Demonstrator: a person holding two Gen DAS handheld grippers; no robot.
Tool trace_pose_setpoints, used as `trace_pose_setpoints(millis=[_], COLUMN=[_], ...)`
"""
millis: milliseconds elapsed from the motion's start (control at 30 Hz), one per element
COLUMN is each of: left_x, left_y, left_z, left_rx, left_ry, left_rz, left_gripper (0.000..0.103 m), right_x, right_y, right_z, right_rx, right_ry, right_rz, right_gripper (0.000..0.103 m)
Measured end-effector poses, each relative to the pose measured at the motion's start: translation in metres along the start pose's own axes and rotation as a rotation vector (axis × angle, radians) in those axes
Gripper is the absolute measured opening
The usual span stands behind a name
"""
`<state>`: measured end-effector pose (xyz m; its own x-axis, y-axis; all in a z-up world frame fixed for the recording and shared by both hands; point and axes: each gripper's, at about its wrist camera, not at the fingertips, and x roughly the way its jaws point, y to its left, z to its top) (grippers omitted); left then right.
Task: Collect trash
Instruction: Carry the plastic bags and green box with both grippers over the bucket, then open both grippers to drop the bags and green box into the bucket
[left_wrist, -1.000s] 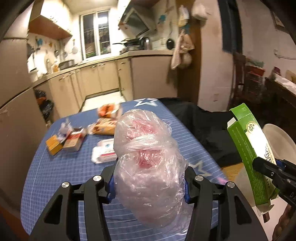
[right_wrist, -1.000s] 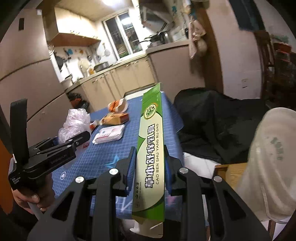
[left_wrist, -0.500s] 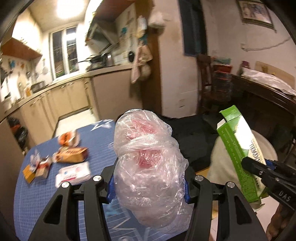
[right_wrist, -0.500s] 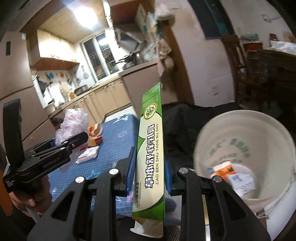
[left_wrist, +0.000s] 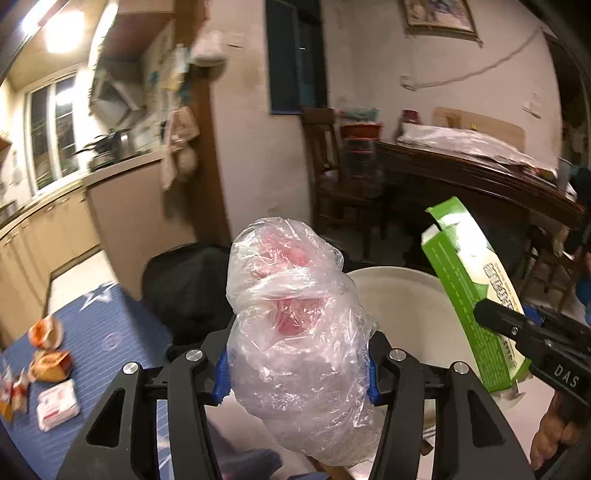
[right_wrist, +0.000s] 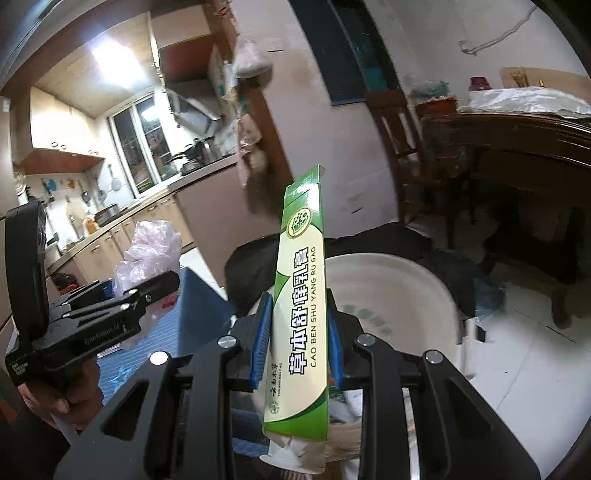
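The left gripper (left_wrist: 297, 369) clenches a crumpled clear plastic bag (left_wrist: 295, 332) with something pink-red showing through it; its blue-padded fingers (left_wrist: 221, 376) press into the bag from both sides, and the bag bulges upward and forward out of the grip; in the right wrist view the same bag (right_wrist: 151, 254) sits atop the left gripper (right_wrist: 162, 284), with a person's hand (right_wrist: 62, 398) wrapped around the handle below. The right gripper (right_wrist: 297, 345) grasps a long green-and-white carton (right_wrist: 301, 325), printed "CAO BEN SHU YANG RU GAO", held upright with its top flap open; a white tube end sticks out of the carton's lower end; the blue fingers (right_wrist: 260, 343) bear on its two narrow sides. Seen from the left wrist, that carton (left_wrist: 472, 306) tilts at the right of the frame, pinched in the right gripper (left_wrist: 517, 325). Both loads hang near a large off-white bucket (right_wrist: 406, 295) standing on the floor; the carton is in front of its mouth, and the bucket's rim (left_wrist: 402, 291) curves behind the bag; paper scraps lie inside it. Behind to the left, a desk with a blue grid cloth (left_wrist: 110, 332) carries several wrappers (left_wrist: 50, 365) and a white pack (left_wrist: 59, 404); a black cloth (left_wrist: 184, 284) is draped between the desk and the bucket.
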<state>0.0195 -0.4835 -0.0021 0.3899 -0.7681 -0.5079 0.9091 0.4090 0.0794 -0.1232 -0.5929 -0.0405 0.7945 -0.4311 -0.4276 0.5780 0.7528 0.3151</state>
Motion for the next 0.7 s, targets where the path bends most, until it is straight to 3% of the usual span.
trace_pose_setpoints(millis=[267, 467, 567, 633, 700], left_x=[0.058, 0.094, 0.103, 0.107, 0.111], left_y=[-0.053, -0.052, -0.052, -0.050, -0.049], left_z=[0.016, 0.019, 0.023, 0.024, 0.026], left_rx=[0.107, 0.087, 0.099, 0.107, 0.112], left_ry=[0.000, 0.043, 0.045, 0.058, 0.065], left_rz=[-0.129, -0.189, -0.185, -0.198, -0.198], left_gripper=[0.055, 0.055, 0.058, 0.064, 0.071], right_x=[0.027, 0.044, 0.054, 0.061, 0.064], right_y=[-0.046, -0.063, -0.065, -0.068, -0.069], right_z=[0.011, 0.011, 0.012, 0.014, 0.013], right_rx=[0.031, 0.039, 0.028, 0.022, 0.029], right_ry=[0.033, 0.063, 0.087, 0.102, 0.108], right_rz=[-0.065, -0.081, -0.075, -0.075, -0.084], right_gripper=[0.025, 0.025, 0.026, 0.029, 0.044])
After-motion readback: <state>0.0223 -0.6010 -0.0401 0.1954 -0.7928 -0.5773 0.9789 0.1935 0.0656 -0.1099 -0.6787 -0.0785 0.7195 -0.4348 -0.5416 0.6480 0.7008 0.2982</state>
